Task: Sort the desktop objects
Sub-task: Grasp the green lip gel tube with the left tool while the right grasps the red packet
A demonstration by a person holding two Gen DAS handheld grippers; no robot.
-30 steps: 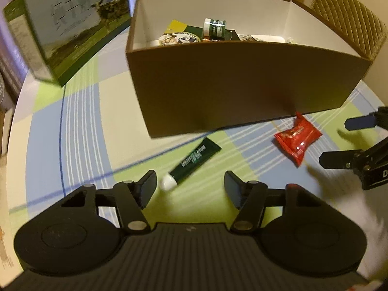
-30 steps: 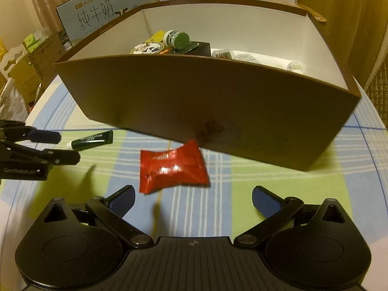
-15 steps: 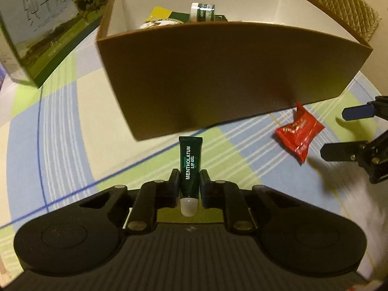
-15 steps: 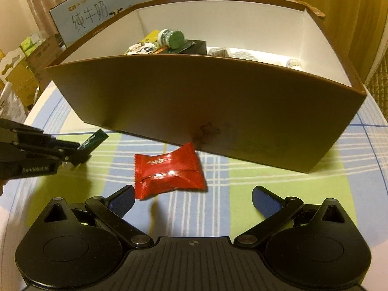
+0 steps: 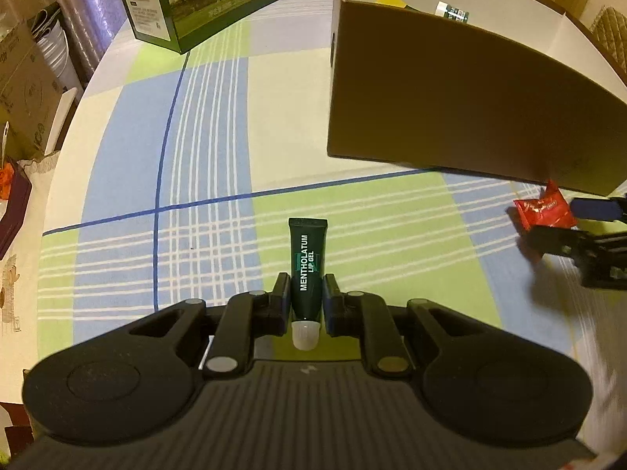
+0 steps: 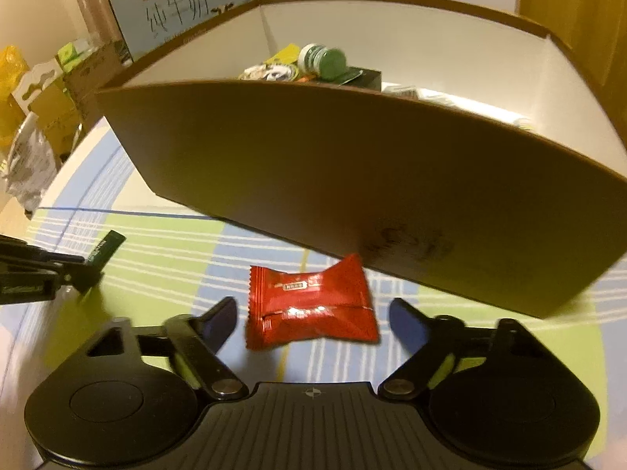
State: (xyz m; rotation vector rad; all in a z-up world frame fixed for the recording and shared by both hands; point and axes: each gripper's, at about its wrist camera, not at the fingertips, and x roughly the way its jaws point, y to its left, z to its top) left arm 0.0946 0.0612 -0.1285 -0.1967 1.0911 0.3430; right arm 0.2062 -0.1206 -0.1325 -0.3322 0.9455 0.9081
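My left gripper (image 5: 305, 293) is shut on a dark green lip gel tube (image 5: 307, 264), white cap toward the camera, held above the checked tablecloth. The right wrist view shows that tube (image 6: 105, 250) at the far left in the left gripper (image 6: 84, 274). A red candy packet (image 6: 311, 305) lies on the cloth between the fingers of my right gripper (image 6: 313, 313), whose jaws are closing and stand apart from the packet on both sides. The left wrist view has the packet (image 5: 542, 209) at the far right, by the right gripper (image 5: 564, 227). The brown box (image 6: 352, 180) holds several small items.
A green milk carton box (image 5: 203, 4) stands at the back left of the round table (image 5: 66, 145). Cardboard boxes and bags (image 6: 43, 109) crowd the floor past the table's left edge. A quilted chair back (image 5: 611, 35) sits behind the brown box.
The left gripper shut on the lip gel tube, lifted it and swung left. The right gripper moved in over the red packet and its jaws narrowed around it.
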